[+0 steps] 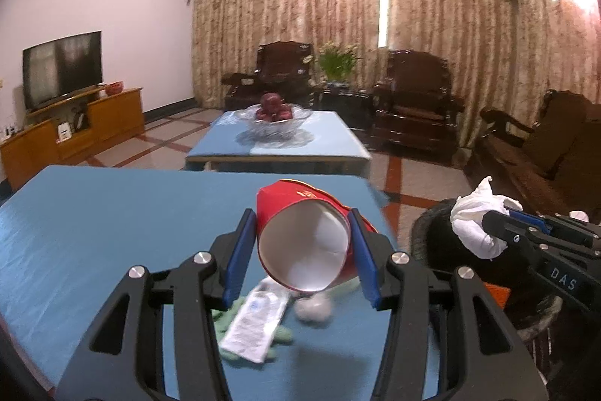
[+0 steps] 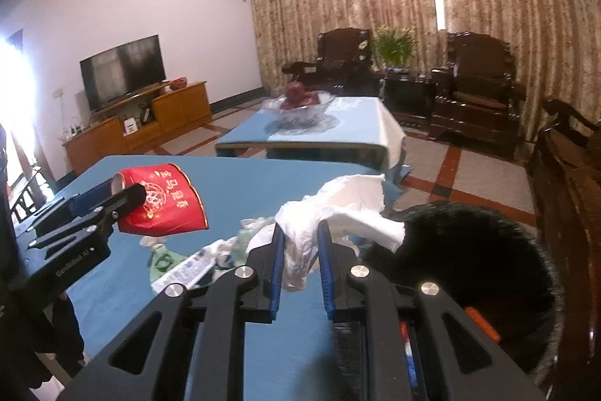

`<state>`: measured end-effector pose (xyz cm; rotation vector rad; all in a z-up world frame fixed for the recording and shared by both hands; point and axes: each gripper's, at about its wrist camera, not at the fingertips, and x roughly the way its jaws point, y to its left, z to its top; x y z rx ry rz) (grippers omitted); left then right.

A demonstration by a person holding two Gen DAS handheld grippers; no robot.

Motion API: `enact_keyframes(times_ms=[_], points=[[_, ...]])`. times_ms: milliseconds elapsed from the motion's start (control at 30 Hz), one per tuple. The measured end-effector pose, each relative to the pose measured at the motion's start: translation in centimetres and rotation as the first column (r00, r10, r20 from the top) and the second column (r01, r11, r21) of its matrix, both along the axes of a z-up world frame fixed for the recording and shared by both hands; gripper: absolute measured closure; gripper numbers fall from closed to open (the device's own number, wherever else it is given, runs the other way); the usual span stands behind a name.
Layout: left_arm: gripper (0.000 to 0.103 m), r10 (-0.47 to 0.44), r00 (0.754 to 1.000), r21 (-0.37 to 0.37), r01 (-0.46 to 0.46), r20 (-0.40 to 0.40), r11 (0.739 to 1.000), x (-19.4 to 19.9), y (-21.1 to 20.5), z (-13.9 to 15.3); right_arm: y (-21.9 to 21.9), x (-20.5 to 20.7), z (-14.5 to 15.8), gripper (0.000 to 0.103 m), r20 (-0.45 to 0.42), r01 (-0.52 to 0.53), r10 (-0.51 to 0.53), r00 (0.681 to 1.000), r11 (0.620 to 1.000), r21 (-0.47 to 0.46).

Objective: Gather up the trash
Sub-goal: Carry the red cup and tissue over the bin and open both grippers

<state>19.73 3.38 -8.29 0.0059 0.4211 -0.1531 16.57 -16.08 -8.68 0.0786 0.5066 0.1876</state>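
Already we had two pieces of trash off the bench (image 1: 94, 213) at once. Our left claw (image 1: 300, 250) was clamped on the red paper cup (image 1: 311, 239), one blue pad on each side of its crumpled wall, the white open mouth tipped back toward the left wrist camera and the cup held clear above the blue surface. Our right claw (image 2: 300, 269) was squeezed nearly together on a wad of white tissue (image 2: 330, 217), which bunched out above the pads and hung a little below them. Just beside the bench edge, on the right, stood the dark bin (image 2: 469, 250), with something orange showing inside it; the tissue was near its rim but not yet over the opening, and the cup was further off, above the bench. So we judged the picking half of this round done and the dropping half still to come. More was left lying on the bench under the claws: a white printed wrapper (image 1: 255, 322), a green scrap (image 1: 225, 322) beneath it, and a small crumpled white ball (image 1: 313, 307). Those would need another trip, as far as we could tell.
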Motion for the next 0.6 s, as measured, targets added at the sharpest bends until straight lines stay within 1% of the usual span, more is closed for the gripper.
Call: enact_keyframes(times_ms=[267,467,600], points=[[0.055,-0.106,0.994,-0.020,0.106,0.005,0.994,0.6,-5.6,0.3,-5.3,-1.4,0.9,0.086,0.017,0.098,-0.098,0.995,0.995,-0.001],[0.055,-0.194,0.981,-0.033,0.194,0.002,0.980,1.7,-10.2,-0.2,-9.4,-1.6,1.1,0.086,0.025,0.170,-0.169,0.985,0.985,-0.016],[0.055,-0.259,0.966,-0.043,0.259,-0.003,0.965,2.6,-13.5,-0.9,-11.6,-1.3,0.8,0.086,0.025,0.206,-0.205,0.978,0.978,-0.016]])
